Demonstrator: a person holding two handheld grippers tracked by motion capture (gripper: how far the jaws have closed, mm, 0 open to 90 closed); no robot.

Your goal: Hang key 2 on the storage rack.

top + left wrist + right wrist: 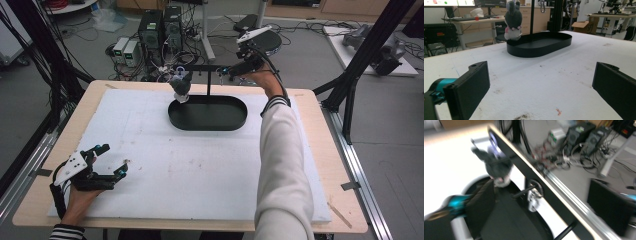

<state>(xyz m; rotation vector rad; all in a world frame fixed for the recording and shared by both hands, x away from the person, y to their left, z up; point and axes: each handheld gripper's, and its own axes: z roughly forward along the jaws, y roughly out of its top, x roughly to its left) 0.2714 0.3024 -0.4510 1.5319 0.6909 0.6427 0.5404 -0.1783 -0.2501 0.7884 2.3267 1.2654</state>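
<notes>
A grey plush bunny [181, 86] hangs from the left end of a black crossbar [205, 67] on a thin post that rises from a black oval tray [235, 120]. My right gripper [226, 71] is raised at the bar's right end. In the blurred right gripper view its jaws stand wide apart, open [544, 205], with the bar [524, 167] and a metal ring [534, 191] on it between them, untouched; the bunny [496, 166] hangs farther along. My left gripper [112, 160] rests on the mat at the near left, open [541, 85] and empty, facing the bunny [512, 22] and tray [536, 50].
A white foam mat [200, 170] covers the wooden table [330, 200]. Computer towers [160, 30] and tangled cables lie on the floor behind the table. Black frame posts [360, 65] stand at the table's right and left sides.
</notes>
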